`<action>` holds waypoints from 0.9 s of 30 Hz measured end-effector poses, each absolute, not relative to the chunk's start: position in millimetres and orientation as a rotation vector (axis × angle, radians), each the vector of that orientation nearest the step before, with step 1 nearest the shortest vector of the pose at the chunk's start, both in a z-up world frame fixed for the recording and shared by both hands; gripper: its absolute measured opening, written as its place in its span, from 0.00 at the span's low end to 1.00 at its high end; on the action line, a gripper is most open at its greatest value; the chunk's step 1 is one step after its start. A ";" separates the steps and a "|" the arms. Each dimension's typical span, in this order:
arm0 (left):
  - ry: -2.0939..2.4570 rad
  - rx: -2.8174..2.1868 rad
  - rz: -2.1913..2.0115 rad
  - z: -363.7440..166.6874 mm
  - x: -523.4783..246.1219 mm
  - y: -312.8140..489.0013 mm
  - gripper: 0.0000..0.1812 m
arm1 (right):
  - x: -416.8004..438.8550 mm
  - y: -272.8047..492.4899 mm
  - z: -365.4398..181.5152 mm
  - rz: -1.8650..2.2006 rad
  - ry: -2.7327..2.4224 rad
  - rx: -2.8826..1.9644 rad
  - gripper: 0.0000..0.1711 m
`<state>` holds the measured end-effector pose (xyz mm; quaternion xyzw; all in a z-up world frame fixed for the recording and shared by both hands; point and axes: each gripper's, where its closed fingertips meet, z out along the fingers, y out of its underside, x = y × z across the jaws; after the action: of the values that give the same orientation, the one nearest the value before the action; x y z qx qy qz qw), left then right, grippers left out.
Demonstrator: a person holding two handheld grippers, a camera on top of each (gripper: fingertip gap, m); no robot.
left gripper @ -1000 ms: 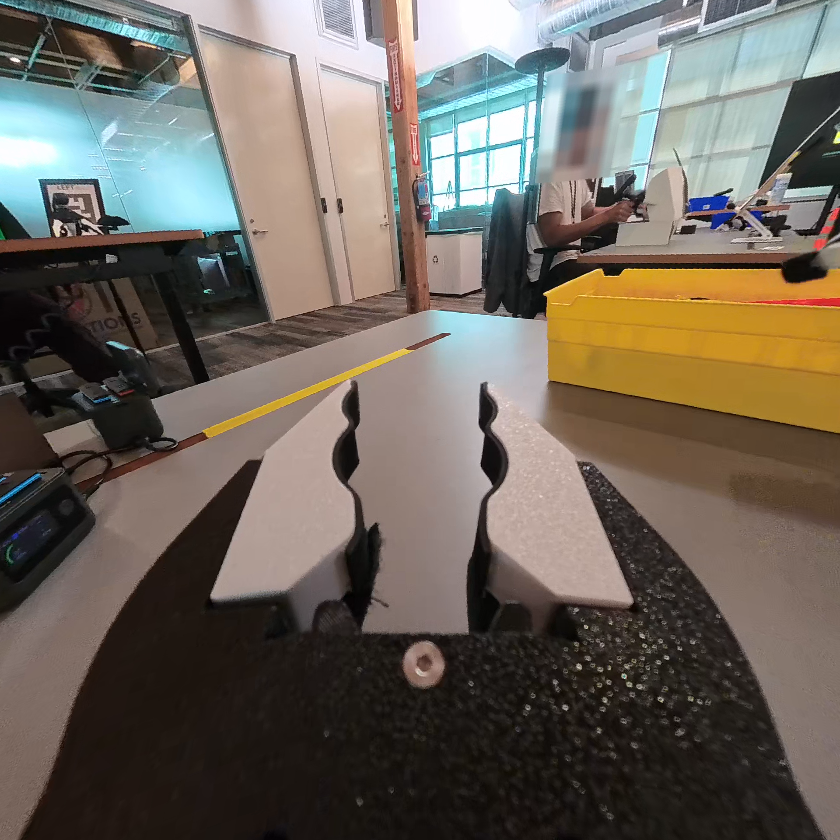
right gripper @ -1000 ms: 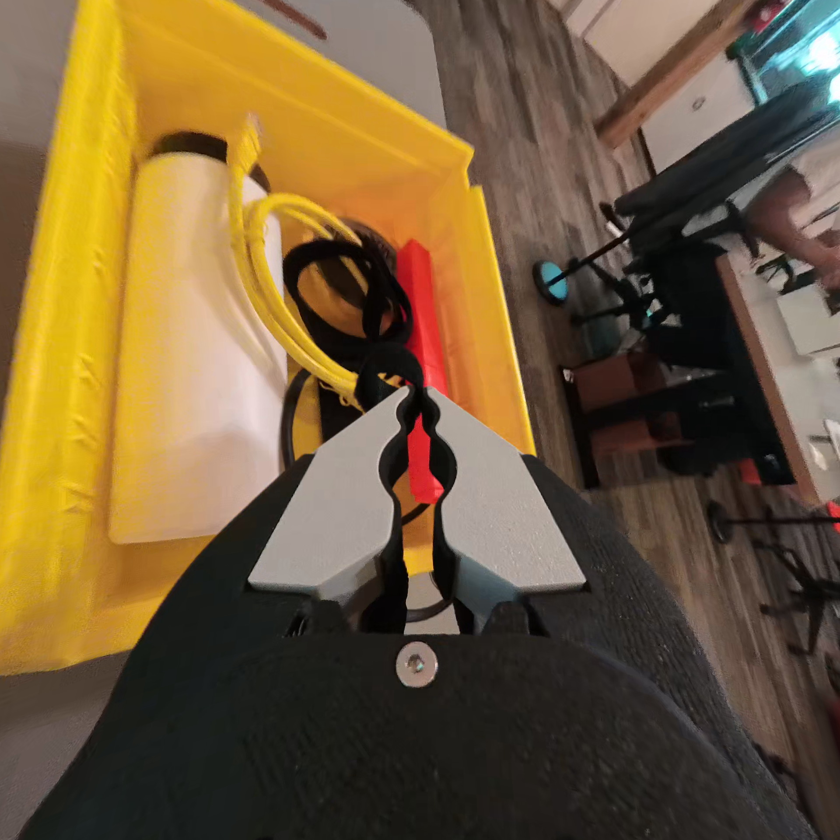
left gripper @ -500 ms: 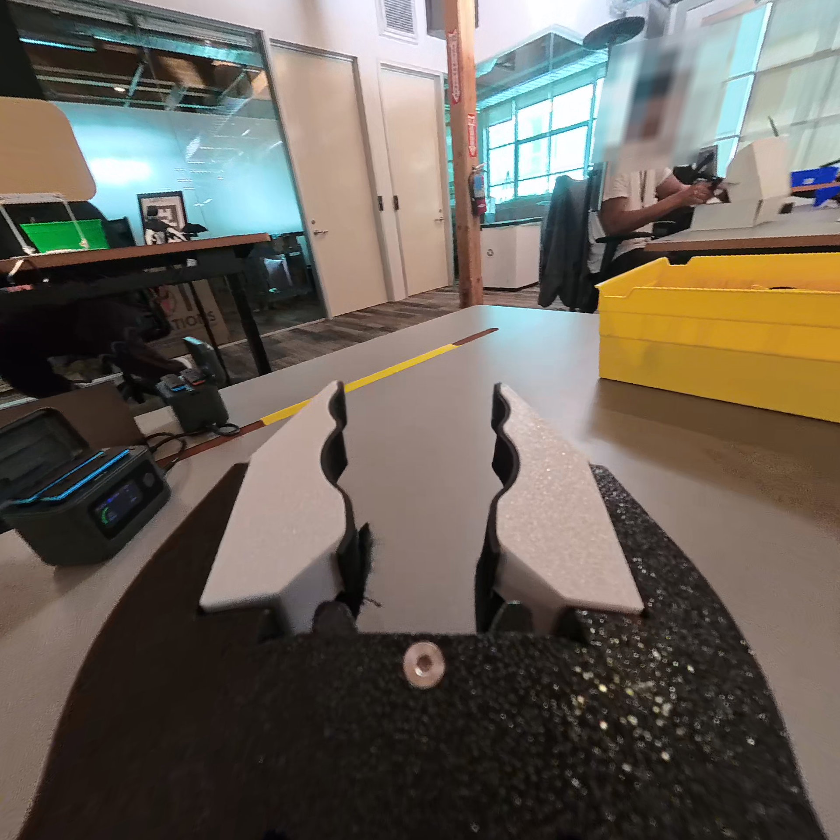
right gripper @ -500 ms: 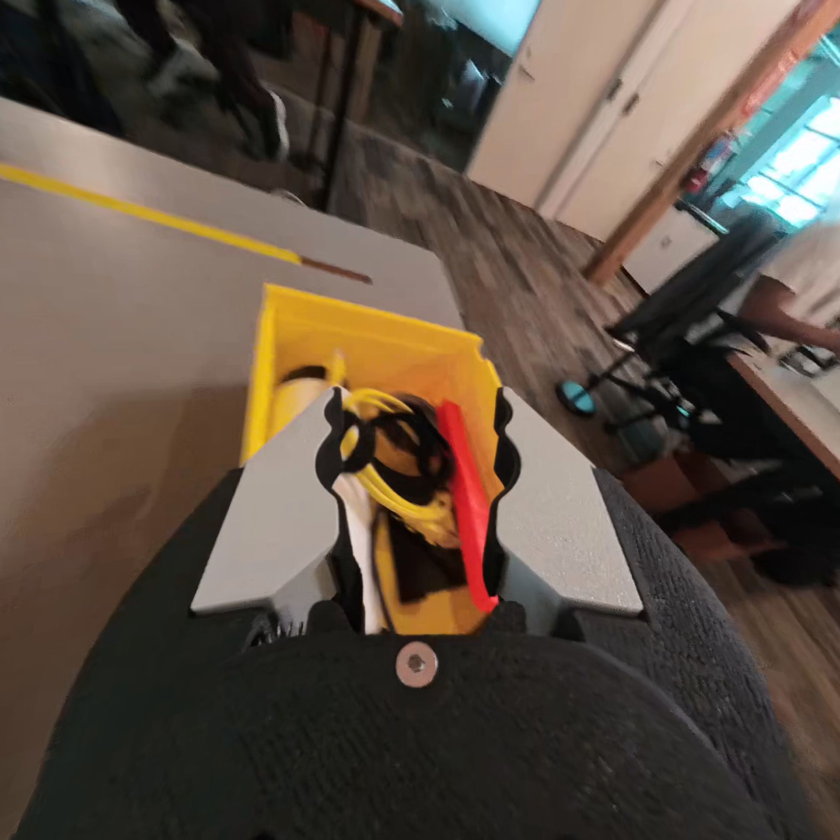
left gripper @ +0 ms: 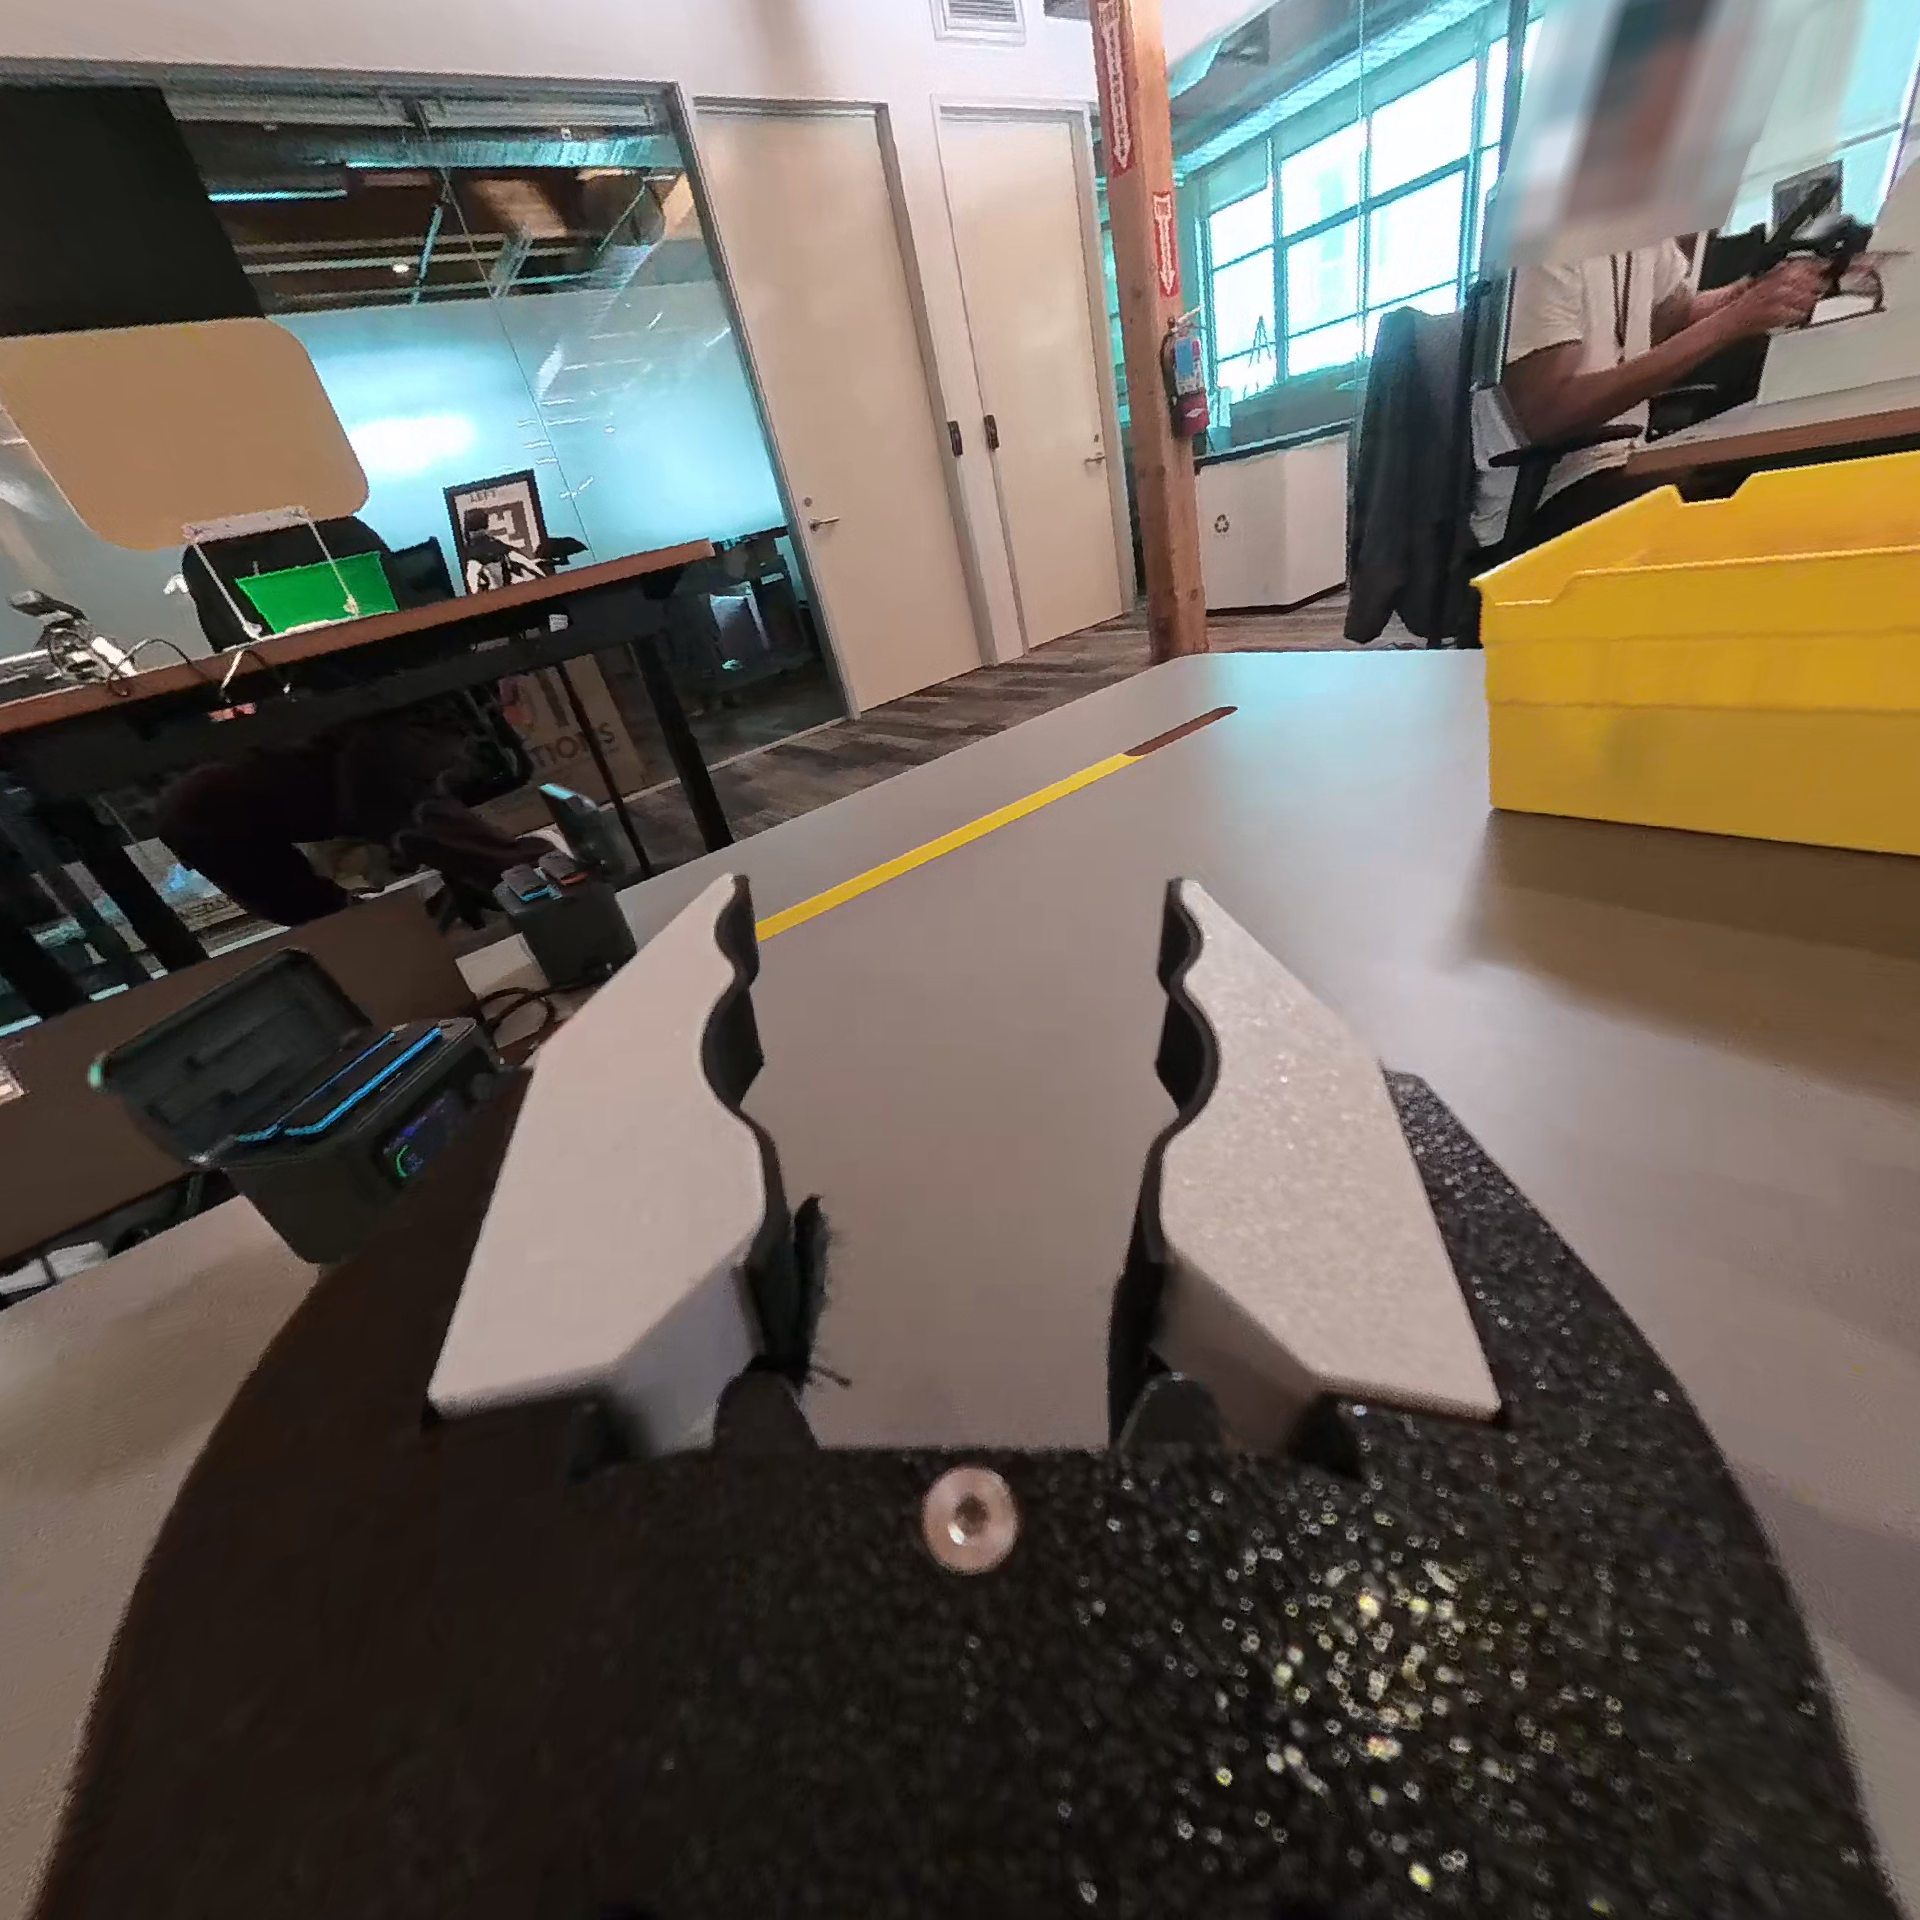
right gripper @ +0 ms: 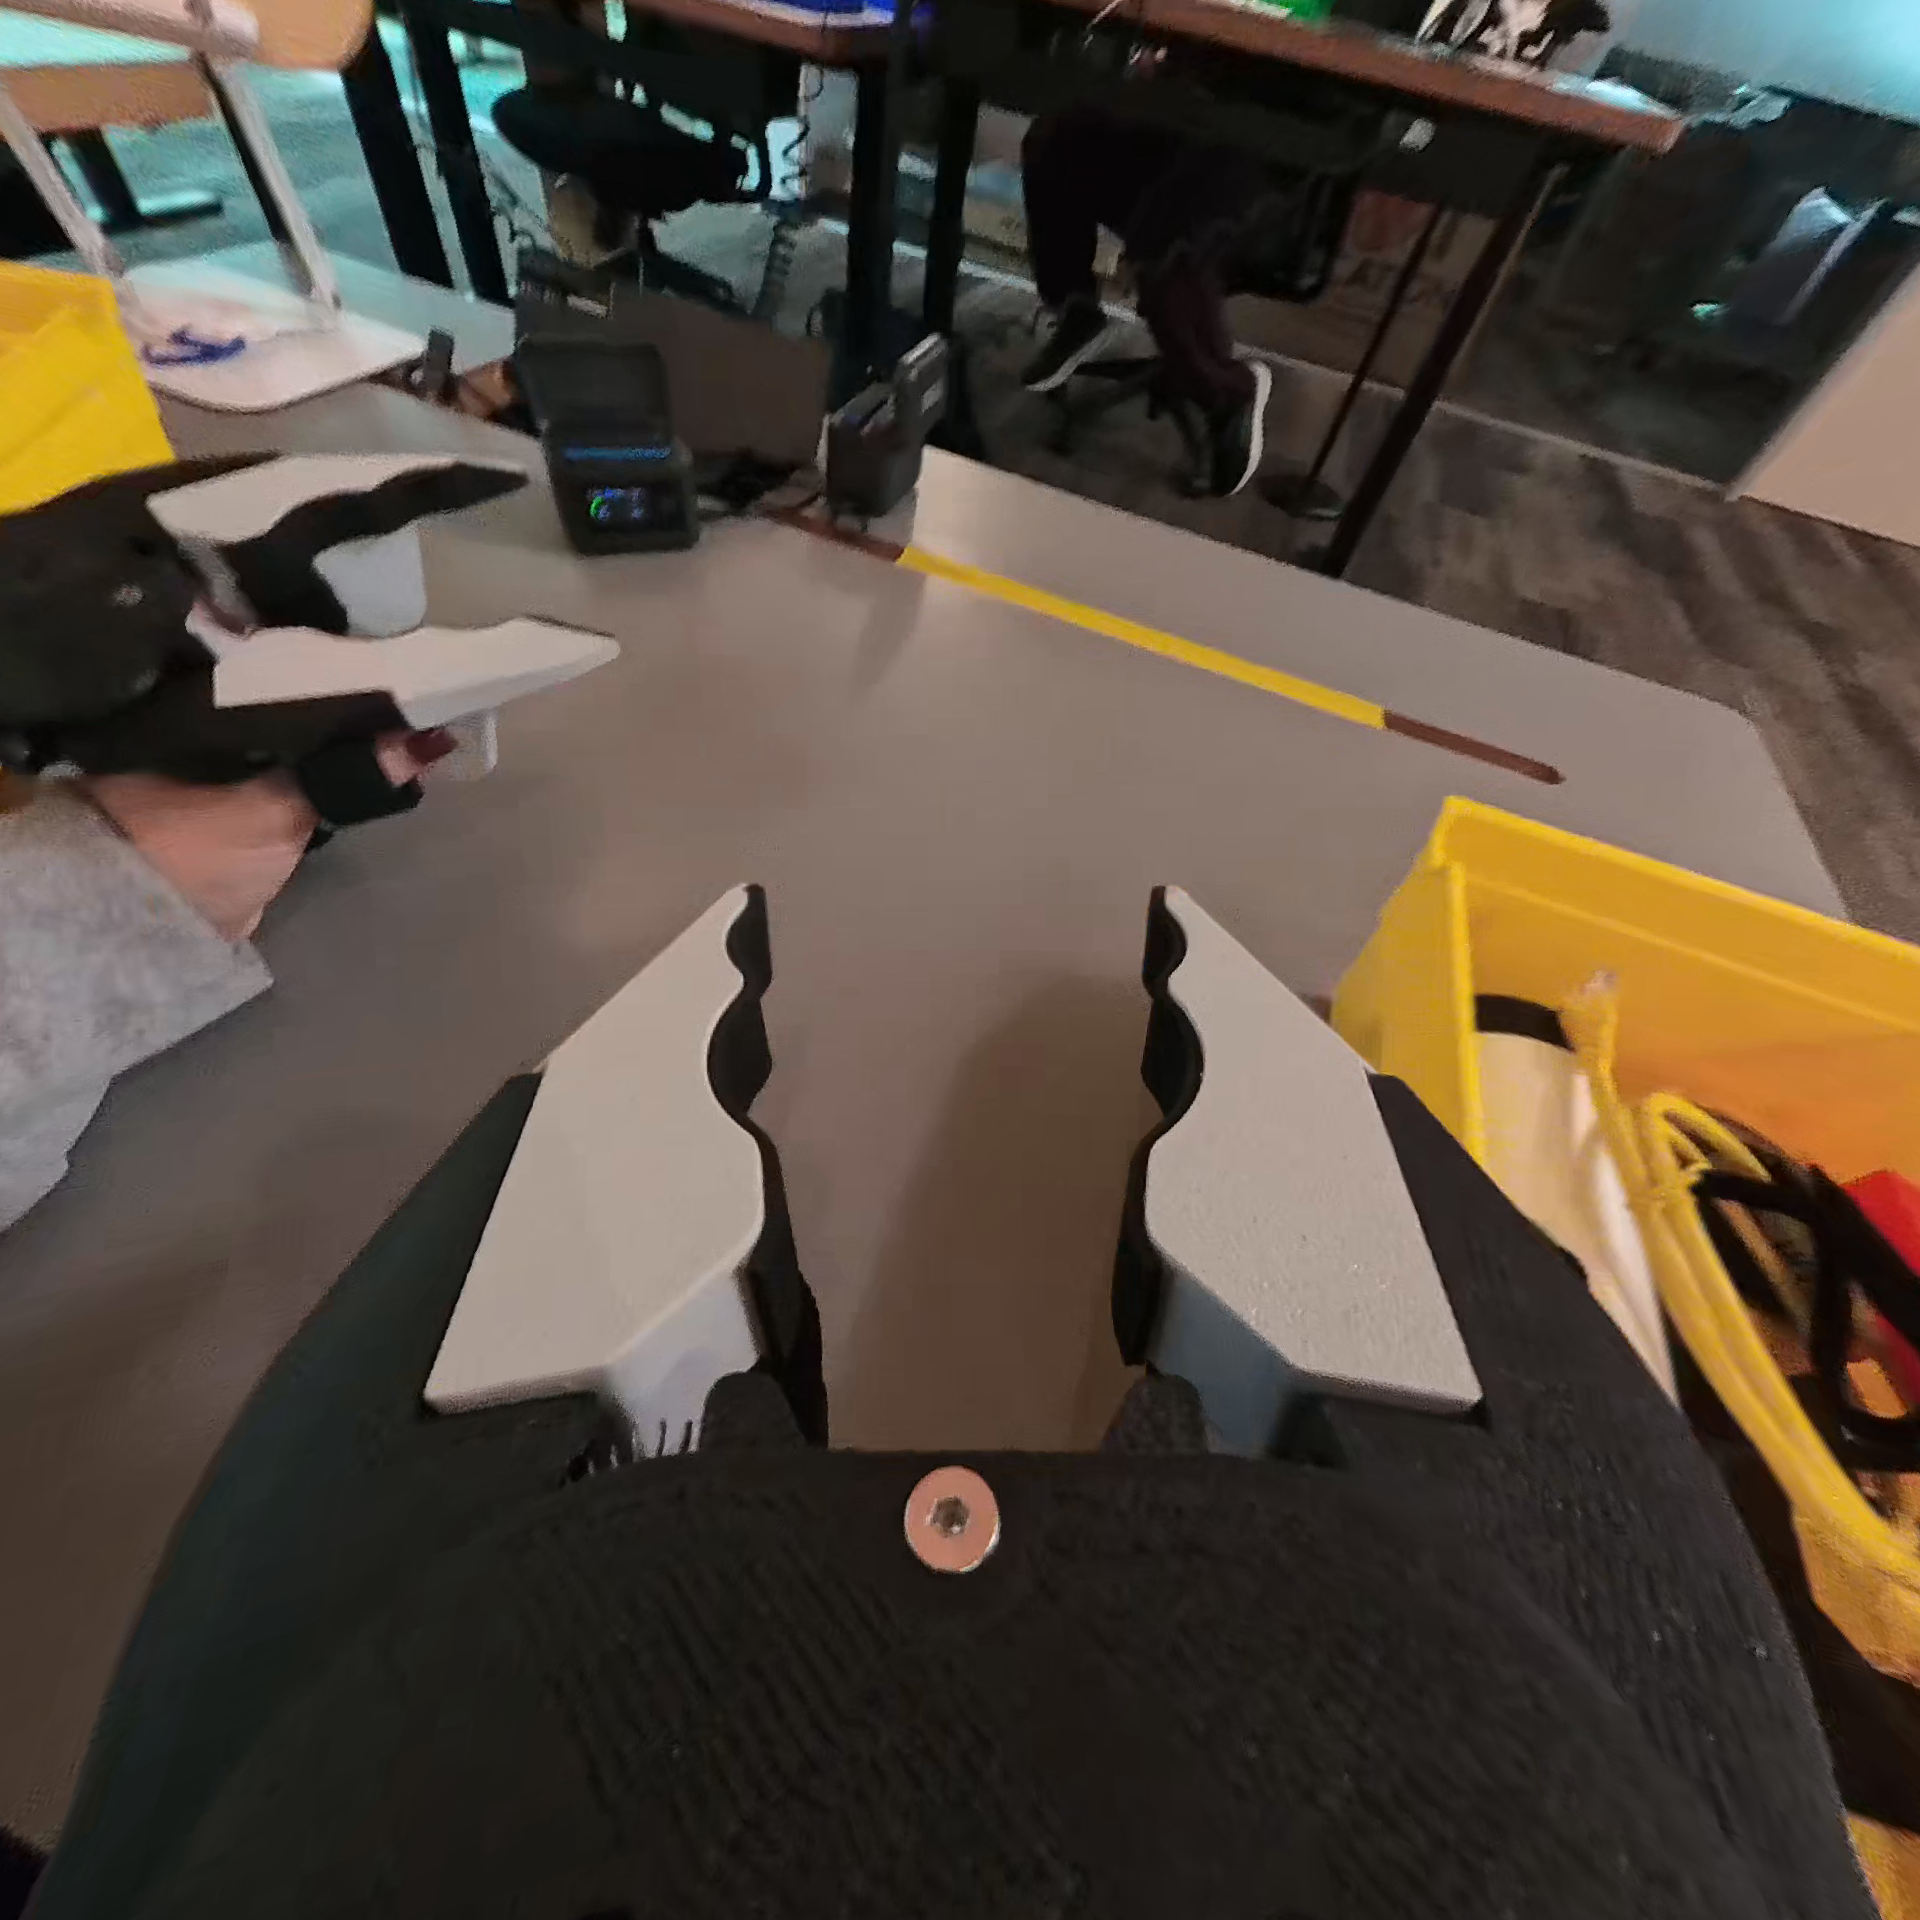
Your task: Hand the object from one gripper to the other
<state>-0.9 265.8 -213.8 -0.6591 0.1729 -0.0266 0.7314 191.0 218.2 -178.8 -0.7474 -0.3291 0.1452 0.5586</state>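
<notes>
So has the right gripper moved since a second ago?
Yes. The right gripper was shut over the yellow bin; now it's open, swung left over bare table, the bin at its right.

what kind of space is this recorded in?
Likely an open-plan office or lab: glass-walled meeting room, rows of desks, a person seated at a workstation. The work table carries a yellow bin of cables and charging gear.

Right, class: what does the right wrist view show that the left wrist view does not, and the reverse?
Only the right wrist view shows the bin's contents: yellow cable, white bottle, red object; also the open left claw. Only the left wrist view shows the doors, wooden post and seated person. Both show the yellow bin, grey table and yellow tape line.
</notes>
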 end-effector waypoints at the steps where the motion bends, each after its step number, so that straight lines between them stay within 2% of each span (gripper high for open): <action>1: 0.391 -1.448 -0.049 -213.8 0.6 265.8 0.42 | 187.6 214.7 -182.6 0.348 -0.783 -1.762 0.42; 10: 0.398 -1.358 0.153 -197.3 -4.9 265.4 0.54 | 182.1 191.1 -200.7 0.376 -0.804 -1.756 0.42; 14: 0.420 -1.358 0.177 -200.2 -1.2 268.5 0.56 | 185.0 186.9 -202.1 0.395 -0.793 -1.753 0.43; 17: 0.420 -1.361 0.194 -202.5 -2.5 271.1 0.56 | 186.8 187.7 -196.7 0.411 -0.758 -1.727 0.50; 27: 0.420 -1.354 0.189 -202.6 -0.8 273.9 0.57 | 181.1 182.7 -197.6 0.460 -0.754 -1.709 0.51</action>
<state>-0.8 273.9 -202.6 -0.6206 0.1927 0.0867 0.7551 181.1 182.7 -197.6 -0.7286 -0.3216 0.1960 0.5722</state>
